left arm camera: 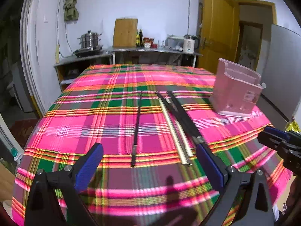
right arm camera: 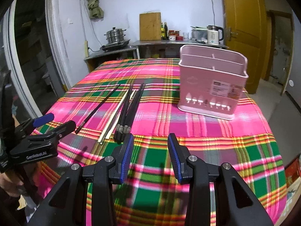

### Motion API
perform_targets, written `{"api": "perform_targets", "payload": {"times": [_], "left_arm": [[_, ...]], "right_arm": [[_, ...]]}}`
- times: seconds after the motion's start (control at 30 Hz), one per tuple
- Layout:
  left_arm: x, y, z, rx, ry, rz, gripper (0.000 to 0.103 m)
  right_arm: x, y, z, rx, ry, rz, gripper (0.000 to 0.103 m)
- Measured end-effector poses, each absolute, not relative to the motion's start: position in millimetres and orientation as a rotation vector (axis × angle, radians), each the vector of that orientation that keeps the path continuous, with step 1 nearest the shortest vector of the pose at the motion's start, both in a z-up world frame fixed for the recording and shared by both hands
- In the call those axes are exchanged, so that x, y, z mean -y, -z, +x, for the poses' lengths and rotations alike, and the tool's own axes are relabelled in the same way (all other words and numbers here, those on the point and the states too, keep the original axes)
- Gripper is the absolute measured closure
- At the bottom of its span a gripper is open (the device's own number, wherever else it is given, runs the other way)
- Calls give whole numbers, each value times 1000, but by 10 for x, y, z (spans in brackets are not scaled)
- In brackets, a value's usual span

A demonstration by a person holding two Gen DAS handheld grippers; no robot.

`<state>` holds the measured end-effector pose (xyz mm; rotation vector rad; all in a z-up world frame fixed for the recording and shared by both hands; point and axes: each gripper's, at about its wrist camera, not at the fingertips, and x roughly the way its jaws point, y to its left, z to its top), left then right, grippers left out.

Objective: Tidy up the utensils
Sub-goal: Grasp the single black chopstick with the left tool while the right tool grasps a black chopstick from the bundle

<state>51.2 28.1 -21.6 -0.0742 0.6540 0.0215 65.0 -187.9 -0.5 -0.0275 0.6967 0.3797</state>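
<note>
Several chopsticks lie on the plaid tablecloth: a single black one [left arm camera: 137, 124] [right arm camera: 97, 107], a pale pair [left arm camera: 175, 130] [right arm camera: 114, 118] and a bundle of black ones [left arm camera: 180, 113] [right arm camera: 129, 111]. A pink utensil holder [left arm camera: 236, 92] [right arm camera: 210, 82] stands upright to their right, with nothing seen in it. My left gripper [left arm camera: 148, 158] is open and empty, just in front of the chopstick ends. My right gripper [right arm camera: 150, 146] is open and empty, just right of the black bundle's near ends; it also shows in the left wrist view [left arm camera: 274, 137].
The table [right arm camera: 188, 150] is covered by a pink, green and yellow plaid cloth. Behind it stand a counter [left arm camera: 150, 50] with a steel pot, cutting board, bottles and a kettle [right arm camera: 213, 34]. A yellow door [left arm camera: 216, 28] is at the back right.
</note>
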Motion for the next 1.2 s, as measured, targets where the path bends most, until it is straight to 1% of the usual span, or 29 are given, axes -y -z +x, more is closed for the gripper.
{"api": "perform_targets", "payload": {"times": [0.1,0.2,0.27,0.43,0.57,0.63,0.67,0.77,0.83,1.0,1.2], "left_arm": [[-356,245,685,-695,-26,-77,4],[-433,289,887,-730,-24,-67,11],[-490,316,1039,-762,-26,-67,11],[-561,389,1389,-824,-8,-79,22],[-598,476,1640,-881,7,-91,30],[-620,522,1747,-908,8,-90,38],[-624,538,1780,-915,12,-92,40],[-641,583,1876,-942,26,-99,47],[-647,591,1930,-942,35,-99,49],[-656,574,2024,-948,48,-107,53],[-604,578,2122,-951,38,-60,54]], "right_arm": [[1787,24,780,-719,-395,-28,65],[1672,38,952,-742,-409,-37,65],[1600,57,1077,-757,-415,-40,65],[1418,153,1412,-816,-412,-43,65],[1309,211,1670,-857,-412,-45,73],[1242,248,1808,-873,-412,-44,77],[1212,258,1864,-883,-413,-45,79],[1127,316,2022,-904,-416,-48,81],[1081,369,2106,-925,-415,-50,85],[1008,471,2272,-959,-407,-56,86],[1026,477,2397,-964,-397,-39,87]]}}
